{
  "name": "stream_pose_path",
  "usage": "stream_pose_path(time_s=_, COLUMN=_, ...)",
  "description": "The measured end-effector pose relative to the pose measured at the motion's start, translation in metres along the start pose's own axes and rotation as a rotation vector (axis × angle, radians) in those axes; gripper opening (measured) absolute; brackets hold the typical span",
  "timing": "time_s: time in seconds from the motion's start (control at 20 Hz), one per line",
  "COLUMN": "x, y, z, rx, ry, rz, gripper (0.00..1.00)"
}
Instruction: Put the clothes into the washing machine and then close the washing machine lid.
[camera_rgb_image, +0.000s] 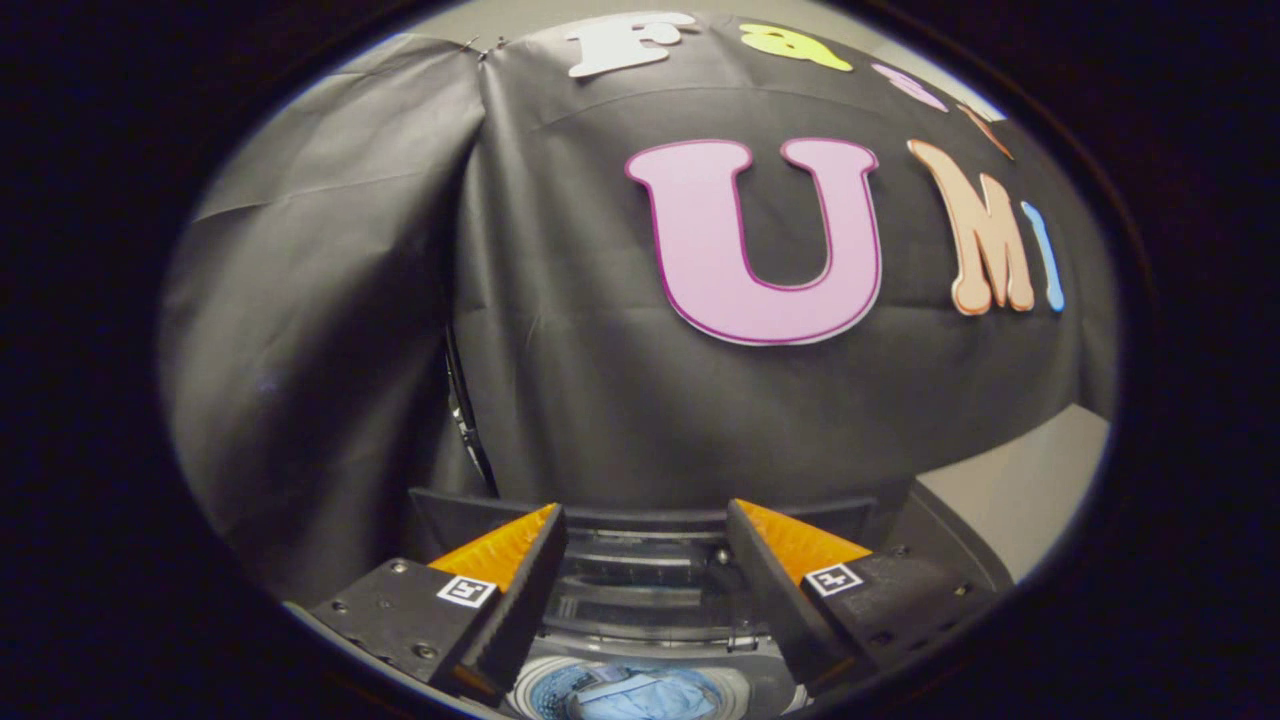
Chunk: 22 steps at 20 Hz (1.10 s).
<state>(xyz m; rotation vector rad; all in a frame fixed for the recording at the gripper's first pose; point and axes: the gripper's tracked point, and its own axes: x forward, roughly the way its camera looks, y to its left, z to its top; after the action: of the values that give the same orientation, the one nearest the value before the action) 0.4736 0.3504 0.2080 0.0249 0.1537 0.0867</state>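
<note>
At the bottom centre of the frame, I am holding the gripper (646, 560) spread wide and gripping nothing above the dark top-loading washing machine (640, 585), while pale blue clothes (640, 698) are lying inside its round drum, between the fingers.

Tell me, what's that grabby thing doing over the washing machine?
A person is holding the gripper above a top-loading washing machine. Its two fingers are spread open and hold nothing. Down between them you can see the round drum with blue clothes lying inside. The lid looks raised at the back, just beyond the fingers, so closing it seems to be the step left. Behind everything hangs the booth's black cloth wall.
</note>
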Motion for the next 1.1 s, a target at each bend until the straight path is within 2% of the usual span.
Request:
stream_pose_path(time_s=0.3, x=0.057, y=-0.015, z=-0.004, rx=0.078, ry=0.023, rz=-0.065, gripper=0.97)
stream_pose_path(time_s=0.45, x=0.067, y=-0.026, z=-0.013, rx=0.044, ry=0.042, rz=-0.113, gripper=0.96)
stream_pose_path(time_s=0.7, x=0.068, y=-0.031, z=-0.021, rx=0.014, ry=0.063, rz=-0.131, gripper=0.98)
stream_pose_path(time_s=1.1, x=0.044, y=-0.025, z=-0.024, rx=0.007, ry=0.104, rz=-0.107, gripper=0.98)
